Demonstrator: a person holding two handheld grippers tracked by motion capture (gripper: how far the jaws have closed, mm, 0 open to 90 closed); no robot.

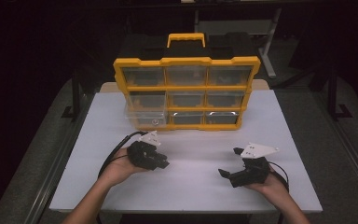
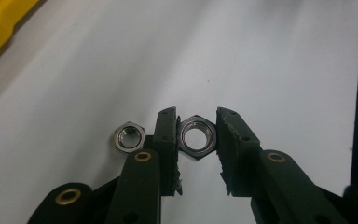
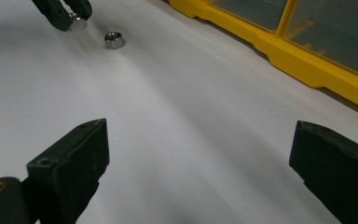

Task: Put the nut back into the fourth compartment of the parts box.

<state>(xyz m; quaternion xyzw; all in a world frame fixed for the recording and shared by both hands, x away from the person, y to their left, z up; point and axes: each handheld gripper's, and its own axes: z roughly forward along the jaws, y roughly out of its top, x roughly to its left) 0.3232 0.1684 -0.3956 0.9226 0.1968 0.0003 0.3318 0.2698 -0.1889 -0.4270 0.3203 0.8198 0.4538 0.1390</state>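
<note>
A steel hex nut (image 2: pixel 197 138) lies flat on the white table, and my left gripper (image 2: pixel 196 135) is shut on it, a black jaw against each side. Just outside the left jaw lies a second hex nut (image 2: pixel 129 137), loose on the table. The right gripper view shows that loose nut (image 3: pixel 114 40) far off, beside the left gripper's fingertips (image 3: pixel 56 11) with the gripped nut (image 3: pixel 78 21) between them. In the high view my left gripper (image 1: pixel 163 163) rests low at centre left. My right gripper (image 1: pixel 230 162) is open wide over bare table at the right, nothing between its jaws.
A yellow and black parts organizer (image 1: pixel 186 60) with clear drawers stands upright at the back of the white table (image 1: pixel 191 191). Its bottom-left drawer (image 1: pixel 144 120) is pulled out a little. Dark floor and metal frames surround the table.
</note>
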